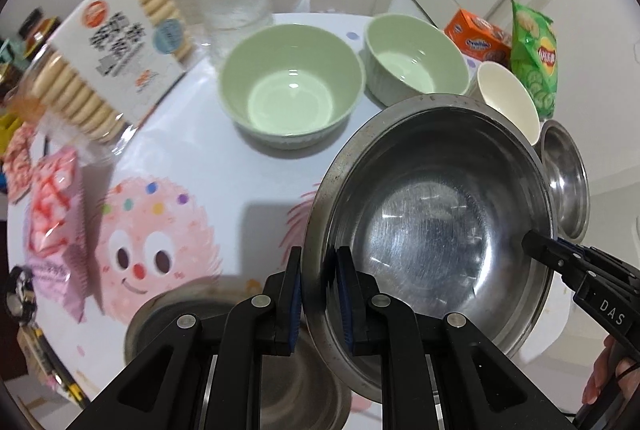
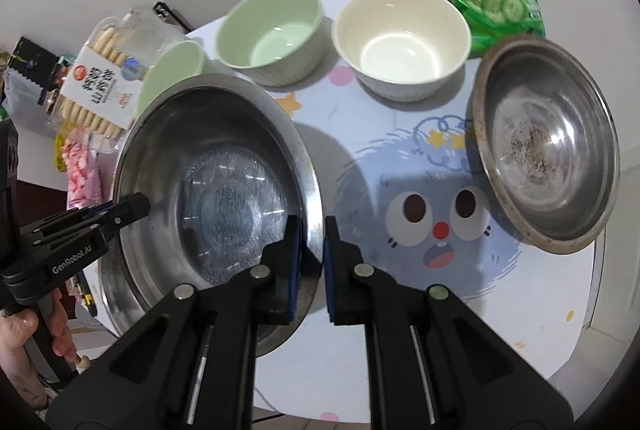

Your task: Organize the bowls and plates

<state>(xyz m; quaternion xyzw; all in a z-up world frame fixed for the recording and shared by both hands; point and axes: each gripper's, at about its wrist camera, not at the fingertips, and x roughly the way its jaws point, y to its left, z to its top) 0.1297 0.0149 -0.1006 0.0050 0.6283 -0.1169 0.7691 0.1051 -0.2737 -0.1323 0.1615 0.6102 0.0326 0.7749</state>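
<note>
Steel basin (image 1: 432, 230) pinched at opposite rims by both my grippers, lifted clear of the table (image 1: 240, 173).
Left to right: left gripper (image 1: 318, 294) clamps the near-left rim, right gripper (image 2: 312, 262) clamps the far side, both pointing steeply down. I'd keep both ends level and grips tight so it won't tip, then probably nest it with the smaller steel bowl (image 2: 548, 145), clearing the green bowls (image 1: 292, 81) behind.
</note>
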